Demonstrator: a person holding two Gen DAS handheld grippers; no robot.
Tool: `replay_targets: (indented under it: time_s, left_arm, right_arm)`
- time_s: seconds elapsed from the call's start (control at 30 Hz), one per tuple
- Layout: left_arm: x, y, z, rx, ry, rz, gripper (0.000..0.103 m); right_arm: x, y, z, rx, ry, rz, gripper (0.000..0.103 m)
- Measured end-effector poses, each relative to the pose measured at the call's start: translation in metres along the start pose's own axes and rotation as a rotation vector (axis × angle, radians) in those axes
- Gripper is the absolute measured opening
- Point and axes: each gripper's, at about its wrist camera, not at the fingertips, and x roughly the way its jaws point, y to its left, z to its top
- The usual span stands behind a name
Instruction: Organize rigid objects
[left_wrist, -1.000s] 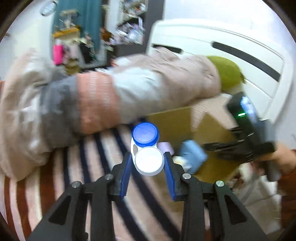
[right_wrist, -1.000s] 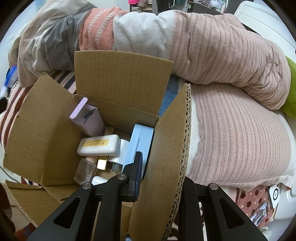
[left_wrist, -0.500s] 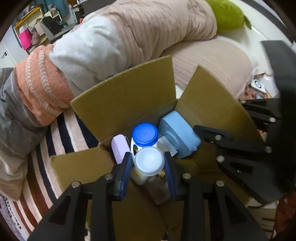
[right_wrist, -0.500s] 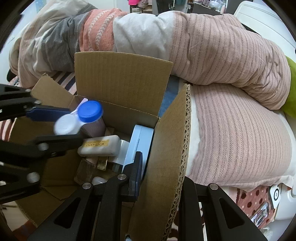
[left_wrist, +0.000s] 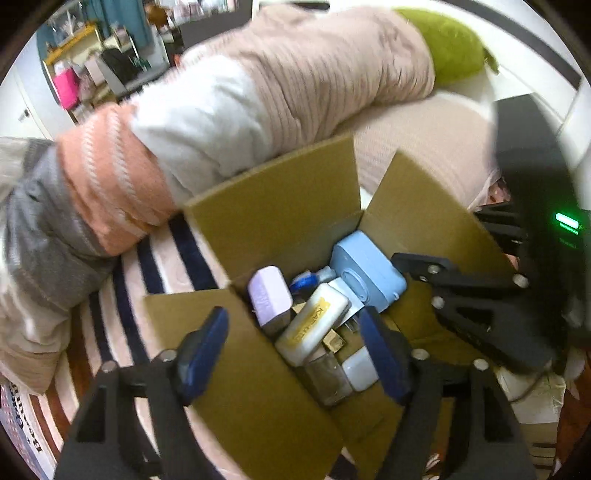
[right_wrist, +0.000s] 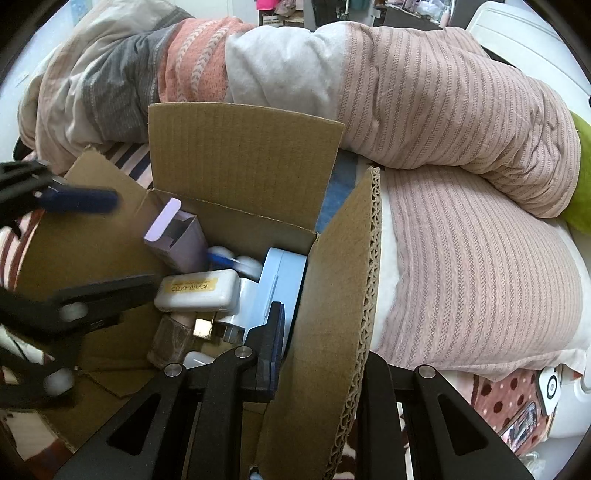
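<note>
While the left hand-held gripper (left_wrist: 295, 343) hangs over the cardboard box (left_wrist: 280, 214), its blue pads are spreading and nothing sits between them; the contents show through the gap. The blue-capped white container (left_wrist: 308, 282) lies inside the box, blurred, toward twelve o'clock of the pile, wedged between the lilac carton (left_wrist: 267, 295) at ten o'clock and the pale blue case (left_wrist: 365, 273) at two o'clock. A white bar with a yellow label (left_wrist: 314, 325) lies across the middle, with a glass bottle (left_wrist: 330, 373) at six o'clock.

The step in hand looks like the release. To do it well, I would let the pads open fully before lifting, then draw the tool straight up so neither finger catches the near flap (left_wrist: 240, 369) or knocks the labelled bar. Since the box sits on a soft striped bedspread (left_wrist: 125, 291), it could tip if a flap were pushed.

The right hand-held gripper (right_wrist: 317, 350) is pinching the box's right flap (right_wrist: 343, 295), corrugated edge running up between its fingers, which holds the mouth open; that grip should stay firm until the left tool clears.

Both tools point steeply downward into the box, the left from seven o'clock of the opening, the right from four o'clock.
</note>
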Motion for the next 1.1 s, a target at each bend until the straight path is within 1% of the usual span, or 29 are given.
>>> replay_targets:
  time_s: [0.03, 0.13, 0.17, 0.2, 0.23, 0.27, 0.3, 0.33, 0.37, 0.4, 0.43, 0.47, 0.5, 0.53, 0.57, 0.6, 0.63, 0.67, 0.7, 0.77, 0.87, 1.0, 1.1]
  left_arm:
    - [-0.012, 0.002, -0.006, -0.003, -0.033, 0.006, 0.081]
    - [-0.041, 0.009, -0.026, -0.028, -0.113, 0.017, 0.09]
    - [-0.05, 0.012, -0.033, -0.041, -0.136, 0.016, 0.093]
    - [-0.059, 0.015, -0.039, -0.057, -0.164, 0.02, 0.099]
    - [-0.071, 0.019, -0.048, -0.078, -0.203, 0.032, 0.102]
    - [-0.081, 0.026, -0.055, -0.093, -0.229, 0.042, 0.102]
    - [-0.088, 0.03, -0.06, -0.107, -0.249, 0.048, 0.102]
    - [-0.096, 0.032, -0.067, -0.129, -0.271, 0.052, 0.102]
    - [-0.102, 0.037, -0.075, -0.15, -0.283, 0.054, 0.102]
    - [-0.107, 0.043, -0.084, -0.181, -0.293, 0.063, 0.102]
    - [-0.111, 0.047, -0.089, -0.205, -0.297, 0.072, 0.102]
    - [-0.115, 0.052, -0.096, -0.23, -0.304, 0.084, 0.102]
    - [-0.119, 0.058, -0.104, -0.26, -0.315, 0.103, 0.102]
    - [-0.121, 0.061, -0.109, -0.276, -0.322, 0.118, 0.102]
    - [-0.123, 0.064, -0.116, -0.291, -0.33, 0.133, 0.102]
    - [-0.127, 0.067, -0.125, -0.31, -0.342, 0.146, 0.102]
    - [-0.127, 0.069, -0.13, -0.323, -0.348, 0.15, 0.102]
    - [-0.128, 0.072, -0.136, -0.339, -0.353, 0.15, 0.102]
    - [-0.129, 0.074, -0.142, -0.359, -0.355, 0.148, 0.102]
    - [-0.129, 0.077, -0.154, -0.386, -0.355, 0.142, 0.102]
    - [-0.129, 0.079, -0.165, -0.405, -0.355, 0.167, 0.102]
    - [-0.133, 0.083, -0.175, -0.427, -0.366, 0.184, 0.102]
    - [-0.135, 0.084, -0.179, -0.436, -0.369, 0.192, 0.102]
  right_arm:
    - [0.0, -0.001, 0.0, 0.003, -0.002, 0.003, 0.014]
    - [-0.005, -0.003, 0.0, 0.021, -0.02, 0.021, 0.014]
    - [-0.01, -0.004, 0.0, 0.031, -0.04, 0.033, 0.015]
    - [-0.017, -0.005, 0.0, 0.04, -0.063, 0.039, 0.016]
    - [-0.022, -0.006, -0.001, 0.044, -0.08, 0.04, 0.017]
    - [-0.032, -0.006, -0.001, 0.048, -0.115, 0.044, 0.021]
    - [-0.038, -0.007, -0.002, 0.05, -0.137, 0.05, 0.029]
    - [-0.047, -0.006, -0.005, 0.053, -0.165, 0.06, 0.034]
    - [-0.06, -0.005, -0.008, 0.057, -0.203, 0.07, 0.044]
    - [-0.07, -0.003, -0.012, 0.058, -0.234, 0.072, 0.048]
    - [-0.081, 0.0, -0.017, 0.053, -0.269, 0.07, 0.05]
    - [-0.092, 0.006, -0.023, 0.044, -0.308, 0.076, 0.054]
    - [-0.102, 0.011, -0.028, 0.035, -0.342, 0.089, 0.063]
    - [-0.111, 0.017, -0.034, 0.025, -0.376, 0.106, 0.07]
    - [-0.119, 0.022, -0.041, 0.019, -0.406, 0.119, 0.083]
    - [-0.126, 0.029, -0.048, 0.009, -0.444, 0.135, 0.092]
    - [-0.133, 0.035, -0.057, -0.006, -0.482, 0.149, 0.096]
    - [-0.14, 0.047, -0.066, -0.034, -0.521, 0.159, 0.102]
    - [-0.142, 0.055, -0.071, -0.058, -0.54, 0.16, 0.103]
    - [-0.142, 0.07, -0.076, -0.097, -0.55, 0.15, 0.103]
    - [-0.137, 0.087, -0.085, -0.11, -0.555, 0.131, 0.103]
    - [-0.132, 0.093, -0.09, -0.087, -0.558, 0.158, 0.103]
    - [-0.135, 0.094, -0.098, -0.079, -0.564, 0.164, 0.103]
